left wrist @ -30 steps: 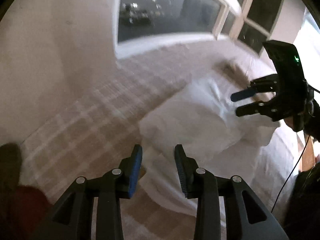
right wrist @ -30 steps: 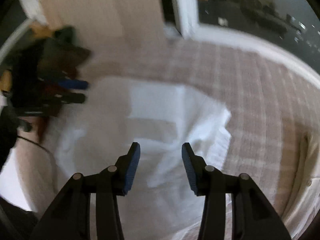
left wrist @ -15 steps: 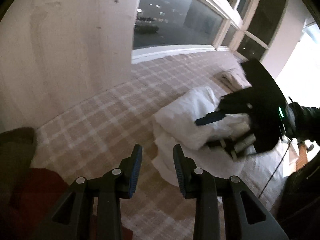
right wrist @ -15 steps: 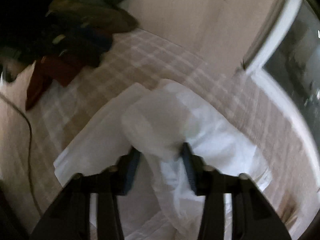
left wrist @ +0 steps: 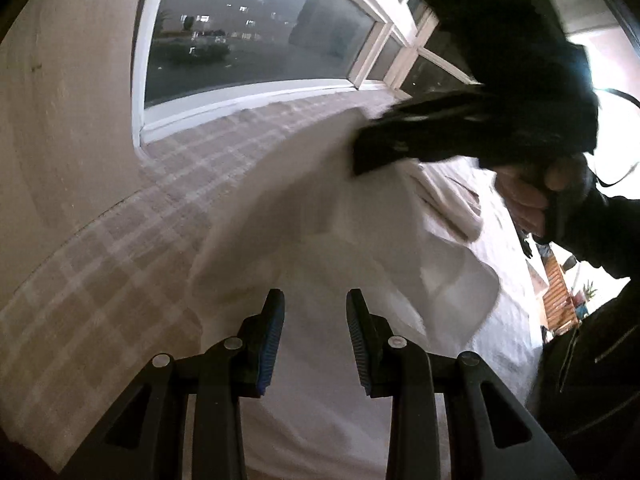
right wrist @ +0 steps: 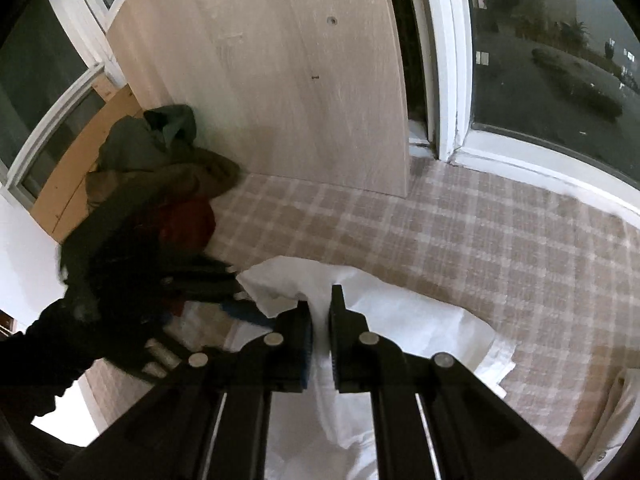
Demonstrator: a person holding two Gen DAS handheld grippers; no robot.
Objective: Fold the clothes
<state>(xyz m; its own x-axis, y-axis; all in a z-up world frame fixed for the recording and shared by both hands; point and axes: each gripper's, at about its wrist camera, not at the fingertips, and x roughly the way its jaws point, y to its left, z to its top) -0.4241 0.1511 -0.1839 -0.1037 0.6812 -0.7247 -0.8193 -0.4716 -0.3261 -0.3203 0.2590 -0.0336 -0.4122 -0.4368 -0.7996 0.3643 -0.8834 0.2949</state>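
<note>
The right tool (right wrist: 320, 322) has just closed on the white garment (right wrist: 420, 320) — lifting its edge; the left tool (left wrist: 315, 320), open and empty, hovers over it.

no text readable — none anywhere

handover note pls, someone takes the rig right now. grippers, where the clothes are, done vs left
Right gripper: jaws have just been closing, now shut on a fold of the white garment, lifting it off the plaid bedspread.
Left gripper: open, empty, over the near part of the same garment.
Pile of dark clothes: unfolded, against the wooden panel in the corner.
Done: one edge gripped and raised.
Left: probably carry the edge over to finish the fold, flatten it, then the pile.
</note>
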